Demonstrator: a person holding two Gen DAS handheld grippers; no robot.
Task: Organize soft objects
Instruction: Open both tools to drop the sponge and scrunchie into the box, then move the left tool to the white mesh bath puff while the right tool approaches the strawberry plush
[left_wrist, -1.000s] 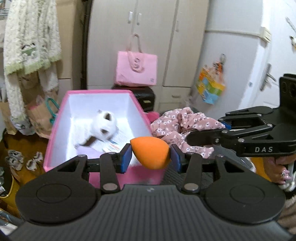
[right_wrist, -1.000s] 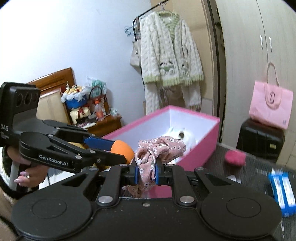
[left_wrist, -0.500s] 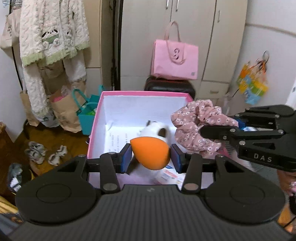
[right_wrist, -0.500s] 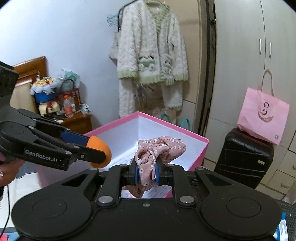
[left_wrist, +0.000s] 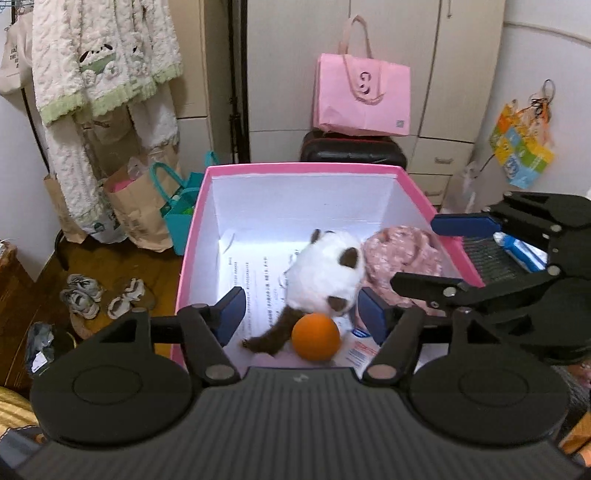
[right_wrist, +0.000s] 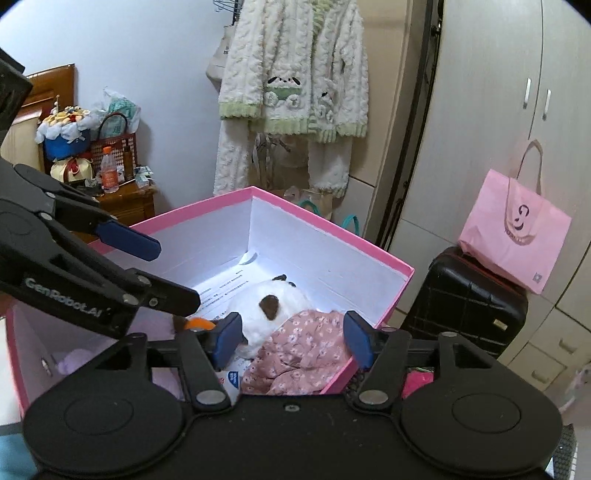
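Note:
A pink box (left_wrist: 295, 169) with white inner walls holds a white plush toy with brown patches (left_wrist: 325, 273), an orange sponge (left_wrist: 316, 336) and a pink floral scrunchie (left_wrist: 406, 254). My left gripper (left_wrist: 302, 320) is open and empty above the box's near edge, over the sponge. My right gripper (right_wrist: 291, 340) is open and empty above the scrunchie (right_wrist: 303, 350), which lies beside the plush toy (right_wrist: 273, 306) in the box (right_wrist: 332, 230). The right gripper also shows at the right of the left wrist view (left_wrist: 447, 254).
A pink paper bag (left_wrist: 364, 96) sits on a black suitcase (left_wrist: 352, 147) behind the box. A cream cardigan (left_wrist: 107, 59) hangs at the left above paper bags (left_wrist: 140, 206) and shoes (left_wrist: 103, 295). A wooden nightstand (right_wrist: 125, 199) stands far left.
Both grippers opened. The orange sponge dropped from the left gripper into the box and the scrunchie dropped from the right gripper beside the plush toy.

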